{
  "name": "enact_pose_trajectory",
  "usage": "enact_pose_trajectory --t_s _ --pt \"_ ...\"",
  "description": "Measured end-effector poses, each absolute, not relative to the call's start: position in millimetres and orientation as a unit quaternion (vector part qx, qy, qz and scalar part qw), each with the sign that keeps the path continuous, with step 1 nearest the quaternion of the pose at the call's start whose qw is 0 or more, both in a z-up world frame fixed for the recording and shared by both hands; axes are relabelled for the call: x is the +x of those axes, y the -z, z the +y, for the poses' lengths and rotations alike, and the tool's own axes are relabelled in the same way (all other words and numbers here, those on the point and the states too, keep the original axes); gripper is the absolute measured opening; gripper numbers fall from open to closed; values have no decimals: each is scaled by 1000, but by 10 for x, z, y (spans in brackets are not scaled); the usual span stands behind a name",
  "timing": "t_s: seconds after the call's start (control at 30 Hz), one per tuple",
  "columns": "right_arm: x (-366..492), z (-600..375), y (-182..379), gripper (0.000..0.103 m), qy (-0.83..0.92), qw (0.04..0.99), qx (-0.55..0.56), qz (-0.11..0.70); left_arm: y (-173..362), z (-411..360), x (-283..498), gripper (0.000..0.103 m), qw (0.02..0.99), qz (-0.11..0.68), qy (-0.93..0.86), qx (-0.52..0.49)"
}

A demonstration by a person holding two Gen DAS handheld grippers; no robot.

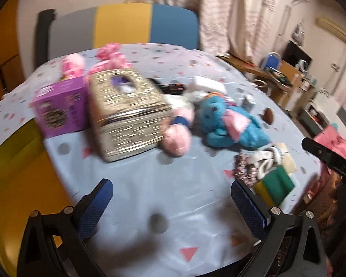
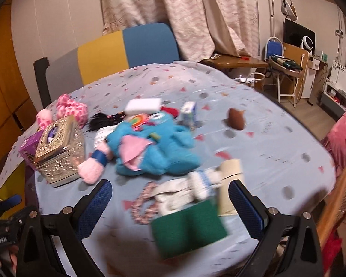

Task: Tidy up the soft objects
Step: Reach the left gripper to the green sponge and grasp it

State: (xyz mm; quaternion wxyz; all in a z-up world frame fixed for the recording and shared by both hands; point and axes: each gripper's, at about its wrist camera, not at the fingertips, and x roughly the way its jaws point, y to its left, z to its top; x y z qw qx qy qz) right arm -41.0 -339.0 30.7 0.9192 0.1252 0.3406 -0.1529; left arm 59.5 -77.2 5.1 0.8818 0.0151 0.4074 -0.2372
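Worktop [image 2: 276,152]: covered by a pale blue cloth printed with triangles and dots; soft things are scattered over its middle.
Purple box [image 1: 60,108]: set at the far left, touching the gold tissue box.
Gold tissue box [image 1: 126,113]: stood just right of the purple box, with pink plush pieces [image 1: 110,53] behind it.
Pink plush limb [image 2: 92,168]: laid against the tissue box's right side, a blue band around it.
Blue plush toy [image 2: 156,147]: laid near the worktop's middle, a pink patch on its front; a white sponge [image 2: 143,106] is seen behind it.
Beaded ring [image 2: 143,205]: placed in front of the blue toy, beside a white bundle [image 2: 184,191].
Green sponge [image 2: 189,226]: seen at the near edge, blurred, touching the bundle.
Brown object [image 2: 236,121]: set apart to the right; its kind cannot be told.
Left claw [image 1: 173,210]: fingers spread wide over bare cloth, nothing held.
Right claw [image 2: 170,210]: fingers spread wide, with the ring, bundle and green sponge framed between them; nothing is gripped.
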Motion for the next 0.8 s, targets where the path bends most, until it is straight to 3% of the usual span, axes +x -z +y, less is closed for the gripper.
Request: enact_pose_trajectory --t_s 0.17,0.47,0.8 --pt "-622 -3781 -476 103 165 917 142 334 -39 -1179 654 103 866 393 305 59" --pt "-938 -4289 -500 103 198 903 211 319 132 -1906 599 102 805 436 380 129" --pt "-1093 -4469 -542 103 193 903 226 311 376 -2955 62 100 682 369 545 319"
